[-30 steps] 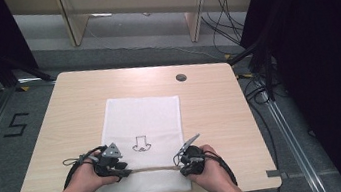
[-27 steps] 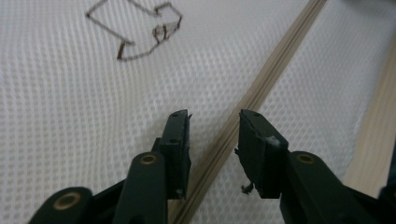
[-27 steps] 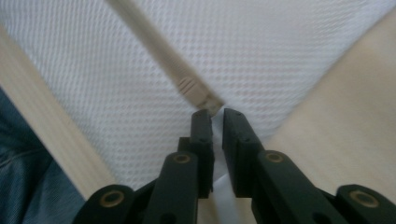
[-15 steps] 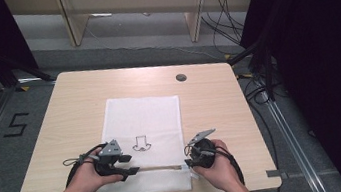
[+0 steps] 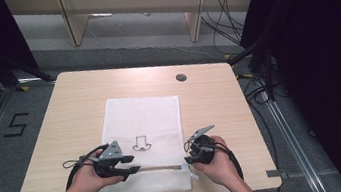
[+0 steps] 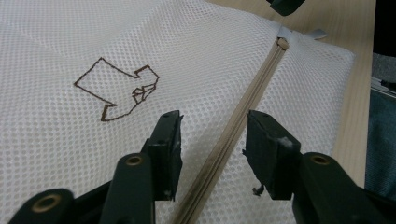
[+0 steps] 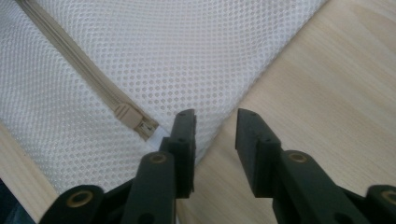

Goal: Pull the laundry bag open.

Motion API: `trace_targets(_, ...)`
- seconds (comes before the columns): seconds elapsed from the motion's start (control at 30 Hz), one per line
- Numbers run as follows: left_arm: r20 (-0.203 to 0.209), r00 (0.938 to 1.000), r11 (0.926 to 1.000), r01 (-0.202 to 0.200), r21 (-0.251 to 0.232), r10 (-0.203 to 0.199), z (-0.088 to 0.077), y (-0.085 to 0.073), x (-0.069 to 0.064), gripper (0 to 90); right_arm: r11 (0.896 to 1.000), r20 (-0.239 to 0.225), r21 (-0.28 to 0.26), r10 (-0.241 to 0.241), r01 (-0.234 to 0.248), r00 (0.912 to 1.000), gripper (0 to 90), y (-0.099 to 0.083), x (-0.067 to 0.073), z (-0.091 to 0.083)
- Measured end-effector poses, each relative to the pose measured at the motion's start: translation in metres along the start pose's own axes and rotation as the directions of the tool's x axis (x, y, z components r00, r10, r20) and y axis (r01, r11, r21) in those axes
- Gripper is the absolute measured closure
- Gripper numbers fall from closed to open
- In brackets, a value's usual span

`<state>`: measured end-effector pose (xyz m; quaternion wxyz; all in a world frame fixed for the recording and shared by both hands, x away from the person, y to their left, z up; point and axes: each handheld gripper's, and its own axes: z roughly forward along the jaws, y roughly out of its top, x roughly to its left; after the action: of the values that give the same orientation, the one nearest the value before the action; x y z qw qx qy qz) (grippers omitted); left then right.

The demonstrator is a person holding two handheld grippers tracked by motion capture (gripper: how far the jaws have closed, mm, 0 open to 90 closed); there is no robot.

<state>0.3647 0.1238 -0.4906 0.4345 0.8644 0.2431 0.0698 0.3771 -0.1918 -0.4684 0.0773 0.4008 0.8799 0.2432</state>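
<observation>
A white mesh bag (image 5: 146, 119) lies flat on the wooden table (image 5: 74, 104), with a brown stitched figure (image 6: 116, 88) and a beige zipper (image 6: 247, 102) along its near edge. My left gripper (image 6: 212, 128) is open and straddles the zipper; its jaws have just been closing, and the pads stand clear of the zipper and mesh between them. My right gripper (image 7: 215, 126) is open at the bag's right corner, just past the zipper slider (image 7: 133, 119). Its jaws have also just been closing, with the bag's edge and bare wood between them. In the high view the left gripper (image 5: 133, 168) and right gripper (image 5: 188, 157) face each other along the zipper (image 5: 161, 167).
A round black grommet (image 5: 181, 77) sits in the table's far right part. Bare wood lies on both sides of the bag. On the floor are a taped "5" (image 5: 16, 125) at the left and cables (image 5: 258, 88) at the right, beside a dark curtain.
The right gripper has shifted slightly right, off the zipper's end, and its jaws stand wider than a second ago. The left gripper has stayed over the zipper.
</observation>
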Motion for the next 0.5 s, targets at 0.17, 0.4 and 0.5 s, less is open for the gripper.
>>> trace_targets(0.17, 0.001, 0.9991, 0.9991, -0.043, -0.001, 0.043, 0.003, 0.008, -0.002, 63.3, 1.000, -0.008, 0.025, 0.012, -0.011, 0.9999, 83.0, 0.003, 0.004, 0.000)
trace_targets(0.4, 0.018, 0.9996, 0.9997, -0.023, -0.003, 0.023, 0.012, 0.021, -0.008, 69.9, 0.993, -0.037, 0.077, 0.088, -0.085, 0.9954, 90.0, 0.007, 0.008, 0.003)
trace_targets(0.5, 0.028, 0.9993, 0.9996, -0.027, 0.002, 0.027, 0.016, 0.026, -0.009, 71.4, 0.994, -0.057, 0.073, 0.081, -0.077, 0.9951, 90.0, 0.007, 0.006, 0.010)
